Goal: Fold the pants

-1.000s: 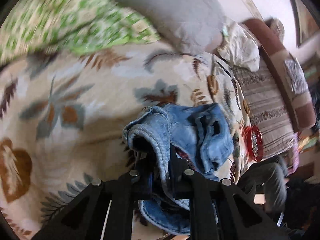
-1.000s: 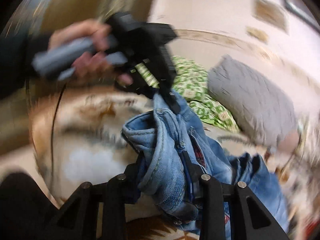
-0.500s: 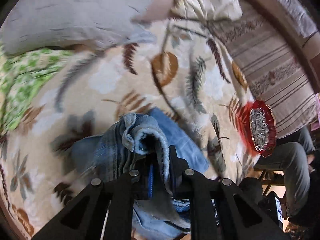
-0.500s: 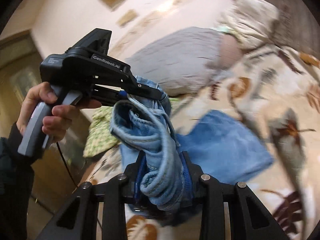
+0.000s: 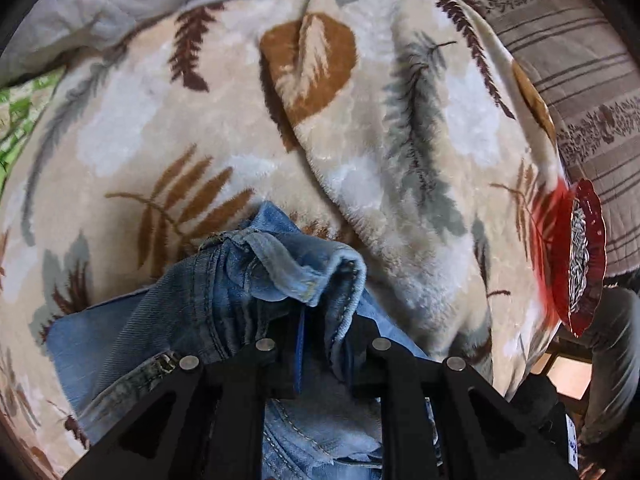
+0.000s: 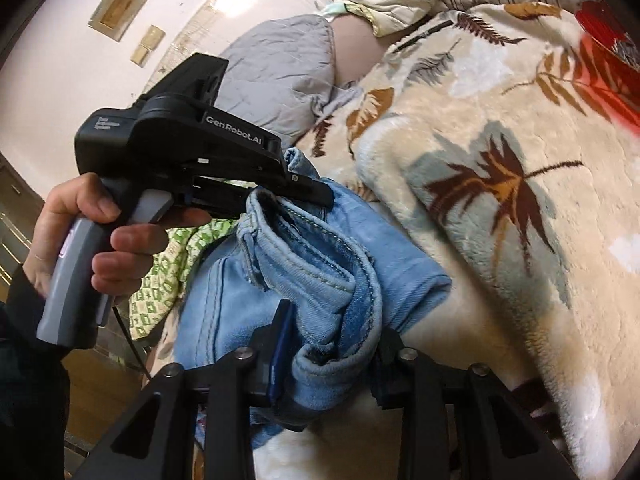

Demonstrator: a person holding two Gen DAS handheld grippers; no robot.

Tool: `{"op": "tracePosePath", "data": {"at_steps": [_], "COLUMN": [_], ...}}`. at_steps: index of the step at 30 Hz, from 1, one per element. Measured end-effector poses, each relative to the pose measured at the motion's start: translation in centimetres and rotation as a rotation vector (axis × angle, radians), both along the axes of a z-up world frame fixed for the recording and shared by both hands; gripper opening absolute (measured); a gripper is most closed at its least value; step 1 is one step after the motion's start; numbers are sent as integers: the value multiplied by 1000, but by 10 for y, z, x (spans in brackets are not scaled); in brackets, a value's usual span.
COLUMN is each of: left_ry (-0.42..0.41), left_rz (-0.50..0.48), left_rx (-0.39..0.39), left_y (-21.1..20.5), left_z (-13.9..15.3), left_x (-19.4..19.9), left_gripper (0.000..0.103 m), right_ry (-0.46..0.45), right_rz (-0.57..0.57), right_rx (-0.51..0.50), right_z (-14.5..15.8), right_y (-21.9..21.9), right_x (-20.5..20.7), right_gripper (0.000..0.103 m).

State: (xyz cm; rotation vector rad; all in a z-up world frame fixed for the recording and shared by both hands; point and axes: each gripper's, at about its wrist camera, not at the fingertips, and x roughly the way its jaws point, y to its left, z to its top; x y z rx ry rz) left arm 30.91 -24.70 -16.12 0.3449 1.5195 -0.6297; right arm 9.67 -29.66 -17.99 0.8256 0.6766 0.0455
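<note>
Denim waistband [image 6: 316,264] spans between your two grippers: left gripper [image 5: 324,320] pinches one bunched end, right gripper [image 6: 328,344], jaws closing, clamps the other, folded pants [image 6: 400,264] lying on the blanket [image 6: 520,240] beyond.

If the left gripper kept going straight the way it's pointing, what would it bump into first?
Probably the leaf-patterned blanket. The left gripper, clamped on the bunched jeans, points down at it; the denim it holds would likely press into the blanket first, though depth is hard to judge.
</note>
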Motion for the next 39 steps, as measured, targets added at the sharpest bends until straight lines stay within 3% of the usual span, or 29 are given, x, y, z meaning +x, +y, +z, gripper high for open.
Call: {"op": "tracePosePath", "data": {"at_steps": [4, 5, 7, 8, 9, 11, 15, 18, 21, 26, 29, 35, 37, 39], "left_ry": [-4, -7, 12, 15, 5, -46, -162, -236, -317, -420, -437, -340, -317, -282], "left_rz": [2, -2, 0, 11, 22, 41, 86, 141, 188, 277, 298, 370, 365, 381], "left_rx": [-1, -19, -112, -151, -172, -234, -303, -335, -335, -329, -337, -432, -458, -485], "left_y": [3, 4, 11, 15, 20, 38, 93, 137, 174, 228, 232, 223, 215, 210], "left_z": [2, 7, 27, 38, 47, 76, 128, 149, 151, 126, 105, 56, 46, 35], "left_x": [-1, -1, -6, -8, -10, -16, -27, -41, -57, -98, -120, -146, -148, -146], "left_gripper": [20, 26, 51, 70, 83, 88, 94, 98, 98, 98, 98, 98, 98, 98], "right_ry": [15, 19, 11, 3, -3, -32, -91, -105, -95, -18, 30, 111, 131, 144], "right_rz": [5, 10, 26, 32, 31, 24, 61, 99, 138, 282, 399, 535, 570, 595], "right_rx": [0, 5, 32, 38, 27, -31, -145, -207, -240, -290, -304, -301, -305, -273], "right_z": [3, 6, 10, 16, 22, 39, 73, 90, 99, 107, 109, 94, 86, 77], "right_y": [-2, -2, -7, -9, -11, -12, -12, -17, -22, -21, -12, 0, 5, 7], "right_x": [0, 1, 3, 1, 2, -6, -20, -23, -14, 16, 40, 69, 73, 77], "right_gripper": [34, 37, 41, 56, 73, 79, 89, 90, 90, 90, 90, 89, 77, 52]}}
